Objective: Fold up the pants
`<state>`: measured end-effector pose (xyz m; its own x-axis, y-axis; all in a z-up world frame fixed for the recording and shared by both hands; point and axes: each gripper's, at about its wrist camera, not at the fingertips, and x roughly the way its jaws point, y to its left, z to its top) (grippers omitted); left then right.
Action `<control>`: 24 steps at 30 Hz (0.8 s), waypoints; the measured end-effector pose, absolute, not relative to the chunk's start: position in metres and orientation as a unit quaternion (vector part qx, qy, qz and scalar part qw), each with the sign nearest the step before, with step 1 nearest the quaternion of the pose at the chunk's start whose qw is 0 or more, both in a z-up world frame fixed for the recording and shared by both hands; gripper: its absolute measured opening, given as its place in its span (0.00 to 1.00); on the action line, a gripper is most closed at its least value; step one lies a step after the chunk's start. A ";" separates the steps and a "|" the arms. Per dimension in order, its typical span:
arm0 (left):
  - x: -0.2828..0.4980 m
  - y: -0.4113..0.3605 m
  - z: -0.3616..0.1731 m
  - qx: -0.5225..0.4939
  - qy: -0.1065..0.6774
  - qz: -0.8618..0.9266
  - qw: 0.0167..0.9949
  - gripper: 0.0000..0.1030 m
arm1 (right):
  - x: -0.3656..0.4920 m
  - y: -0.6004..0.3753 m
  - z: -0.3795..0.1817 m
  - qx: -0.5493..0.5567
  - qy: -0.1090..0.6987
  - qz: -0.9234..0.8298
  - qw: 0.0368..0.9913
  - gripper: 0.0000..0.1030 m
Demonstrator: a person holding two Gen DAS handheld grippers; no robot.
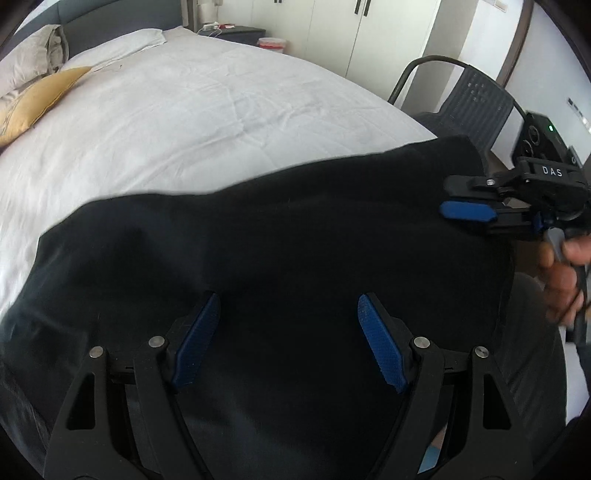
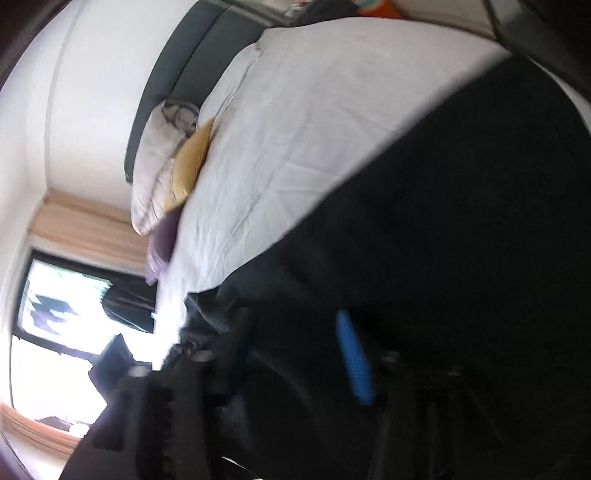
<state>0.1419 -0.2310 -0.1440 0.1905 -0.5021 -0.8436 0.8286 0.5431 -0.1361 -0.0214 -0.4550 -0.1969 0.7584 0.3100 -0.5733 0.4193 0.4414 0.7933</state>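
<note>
The black pants [image 1: 280, 251] lie spread on the white bed [image 1: 192, 110] at its near edge. My left gripper [image 1: 288, 339] is open just above the dark cloth, its blue pads [image 1: 195, 343] wide apart with nothing between them. My right gripper [image 1: 458, 197] shows at the right of the left wrist view, turned sideways over the pants' right edge, jaws a little apart. In the blurred, tilted right wrist view the pants [image 2: 443, 229] fill the lower right and the right gripper [image 2: 295, 354] is open above them, one blue pad [image 2: 354, 362] showing.
A yellow cushion [image 1: 37, 99] and grey pillows [image 1: 33, 55] lie at the bed's head. A dark chair [image 1: 469, 99] stands right of the bed, before white wardrobes [image 1: 369, 33]. A window [image 2: 74, 317] is beyond the bed's far side.
</note>
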 end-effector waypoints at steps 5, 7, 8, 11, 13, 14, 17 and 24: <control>0.128 -0.210 -0.149 0.189 0.442 -0.437 0.760 0.74 | -0.116 -0.487 -0.184 0.536 0.306 -0.110 0.779 0.49; 0.120 -0.207 -0.143 0.188 0.441 -0.443 0.758 0.74 | -0.154 -0.492 -0.176 0.542 0.290 -0.152 0.774 0.55; 0.112 -0.206 -0.137 0.183 0.439 -0.454 0.753 0.74 | -0.166 -0.492 -0.174 0.546 0.282 -0.157 0.773 0.56; 0.093 -0.216 -0.118 0.175 0.411 -0.484 0.752 0.74 | -0.199 -0.491 -0.170 0.574 0.262 -0.161 0.759 0.68; 0.085 -0.231 -0.110 0.181 0.395 -0.496 0.752 0.74 | -0.201 -0.481 -0.174 0.593 0.266 -0.146 0.746 0.69; 0.084 -0.239 -0.111 0.183 0.394 -0.496 0.752 0.74 | -0.200 -0.476 -0.178 0.599 0.268 -0.140 0.741 0.69; 0.084 -0.252 -0.117 0.179 0.404 -0.498 0.746 0.74 | -0.182 -0.463 -0.190 0.610 0.282 -0.120 0.731 0.69; 0.085 -0.259 -0.144 0.185 0.438 -0.488 0.732 0.74 | -0.190 -0.466 -0.210 0.633 0.270 -0.134 0.713 0.67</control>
<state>0.0846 -0.2586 -0.1444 0.1388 -0.5523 -0.8220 0.8769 0.4543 -0.1571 -0.1905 -0.4657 -0.2101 0.8185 0.1516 -0.5541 0.5323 0.1624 0.8308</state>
